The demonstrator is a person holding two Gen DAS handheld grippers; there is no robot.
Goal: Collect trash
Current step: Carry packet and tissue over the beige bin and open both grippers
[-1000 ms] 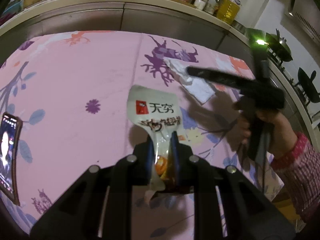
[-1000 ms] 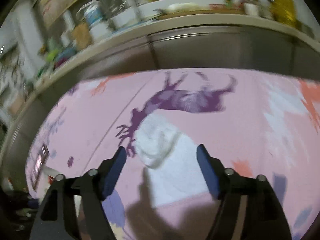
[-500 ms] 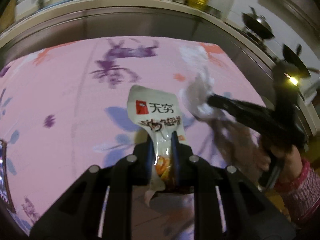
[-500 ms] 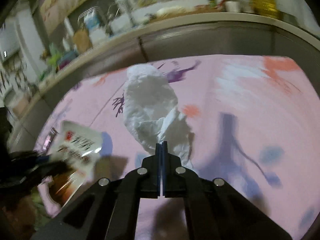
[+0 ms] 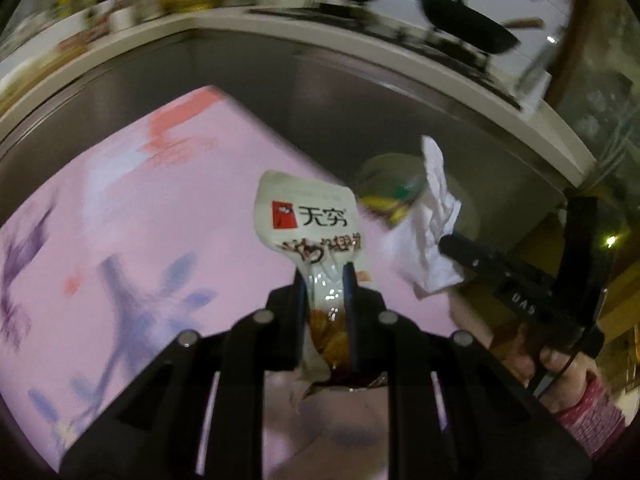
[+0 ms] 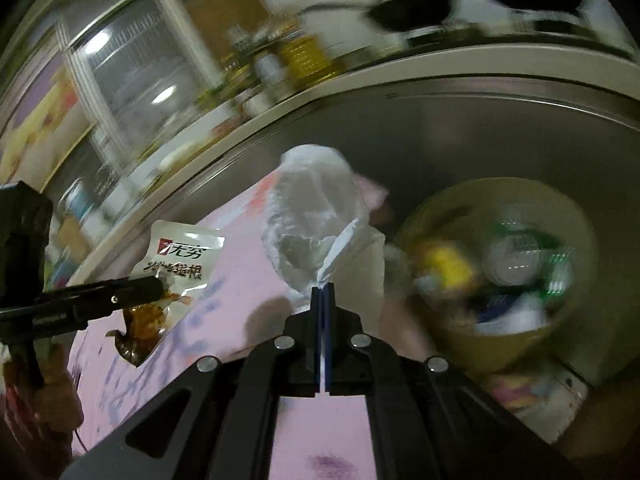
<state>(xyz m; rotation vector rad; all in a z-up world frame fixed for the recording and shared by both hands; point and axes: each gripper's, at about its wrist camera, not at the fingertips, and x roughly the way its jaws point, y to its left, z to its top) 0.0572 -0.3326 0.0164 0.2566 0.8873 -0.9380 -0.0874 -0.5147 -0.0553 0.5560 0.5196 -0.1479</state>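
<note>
Crumpled tissue [image 6: 316, 216] in right claw [image 6: 323, 296] — bin [image 6: 496, 272] near

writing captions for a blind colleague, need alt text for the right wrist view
The right gripper, shut on a crumpled white tissue, holds it up near a yellowish trash bin already holding rubbish. At left, the left gripper grips a snack wrapper above the pink floral tablecloth.

Snack packet [image 5: 310, 224] frame centre, over tablecloth [image 5: 160, 216]; tissue [image 5: 430, 236] right of it; trash bin [image 6: 500, 272] beyond table edge, right.
</note>
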